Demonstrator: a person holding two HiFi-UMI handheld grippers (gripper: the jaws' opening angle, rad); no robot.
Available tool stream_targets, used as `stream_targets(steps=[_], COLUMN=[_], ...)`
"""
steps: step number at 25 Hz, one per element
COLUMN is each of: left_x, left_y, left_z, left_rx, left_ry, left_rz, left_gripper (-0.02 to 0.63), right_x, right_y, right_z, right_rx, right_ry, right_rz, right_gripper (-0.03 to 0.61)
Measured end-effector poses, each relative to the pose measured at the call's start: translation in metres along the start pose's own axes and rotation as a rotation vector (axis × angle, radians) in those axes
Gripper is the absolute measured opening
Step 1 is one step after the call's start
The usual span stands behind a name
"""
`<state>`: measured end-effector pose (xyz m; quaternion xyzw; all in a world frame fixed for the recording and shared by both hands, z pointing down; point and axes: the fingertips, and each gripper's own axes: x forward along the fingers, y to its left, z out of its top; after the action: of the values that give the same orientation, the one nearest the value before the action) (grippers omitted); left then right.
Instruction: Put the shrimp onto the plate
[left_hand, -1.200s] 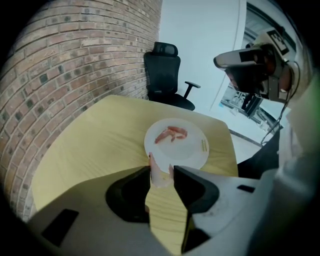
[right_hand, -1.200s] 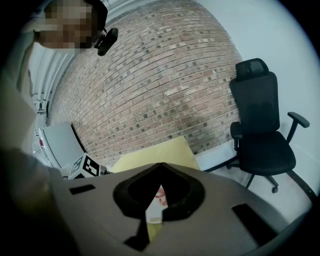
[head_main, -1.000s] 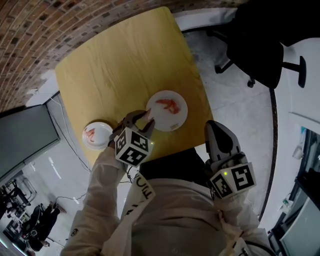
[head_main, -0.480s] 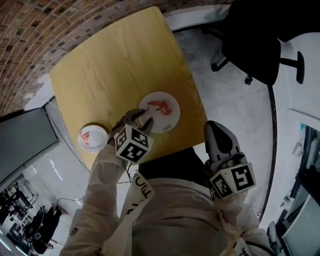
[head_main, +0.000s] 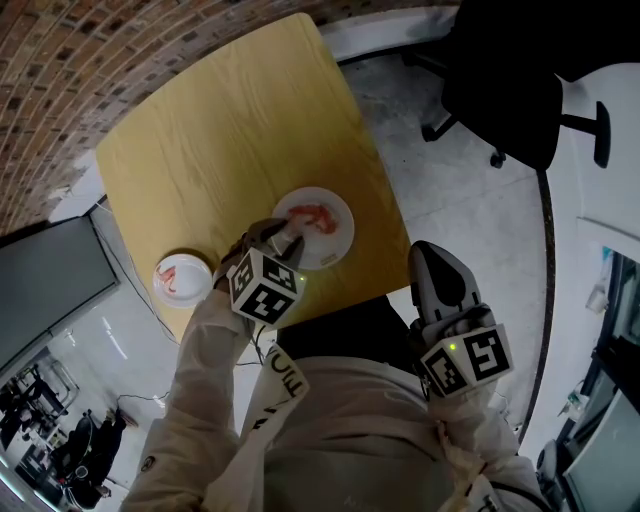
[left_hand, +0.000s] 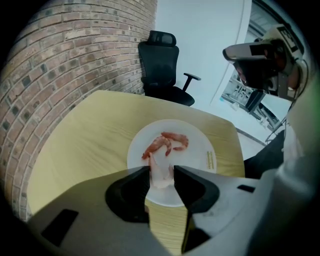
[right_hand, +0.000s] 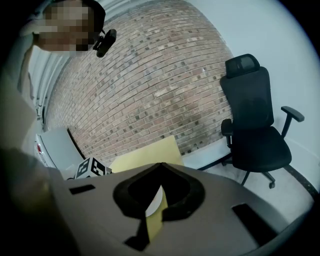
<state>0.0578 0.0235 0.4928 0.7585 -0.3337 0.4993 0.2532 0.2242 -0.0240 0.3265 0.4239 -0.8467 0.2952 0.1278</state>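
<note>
A large white plate (head_main: 337, 248) lies near the front edge of the yellow table (head_main: 230, 120), with two orange shrimp (head_main: 312, 213) on it. My left gripper (head_main: 285, 238) hangs over the plate's near-left rim. In the left gripper view that gripper (left_hand: 161, 175) points steeply down, shut on a pale pink shrimp (left_hand: 159, 169). Below it are the plate (left_hand: 202, 145) and its two shrimp (left_hand: 167, 142). A small white plate (head_main: 200, 268) at the table's left corner holds another shrimp (head_main: 176, 276). My right gripper (head_main: 438, 262) is off the table's front right, shut and empty (right_hand: 160, 165).
A black office chair (head_main: 505, 85) stands on the floor beyond the table's right side, also in the right gripper view as the chair (right_hand: 255, 125). A brick wall (head_main: 60, 70) runs behind the table. A grey panel (head_main: 45, 280) stands at the left.
My left gripper, still holding its shrimp, has edged slightly further over the large plate's rim. The head view has shifted a little. The right gripper looks unchanged.
</note>
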Motion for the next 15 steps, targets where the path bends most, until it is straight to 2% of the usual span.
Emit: stream_targets(steps=[15], left_x=[0.0001], left_y=[-0.0019], left_z=[0.0015], left_rx=[0.011], left_ry=[0.022], left_rz=[0.0], left_gripper=[0.153], right_x=[0.0089], right_y=[-0.0019], right_z=[0.0054], right_rx=[-0.003], right_ry=[0.009], right_rz=[0.02], right_gripper=[0.025])
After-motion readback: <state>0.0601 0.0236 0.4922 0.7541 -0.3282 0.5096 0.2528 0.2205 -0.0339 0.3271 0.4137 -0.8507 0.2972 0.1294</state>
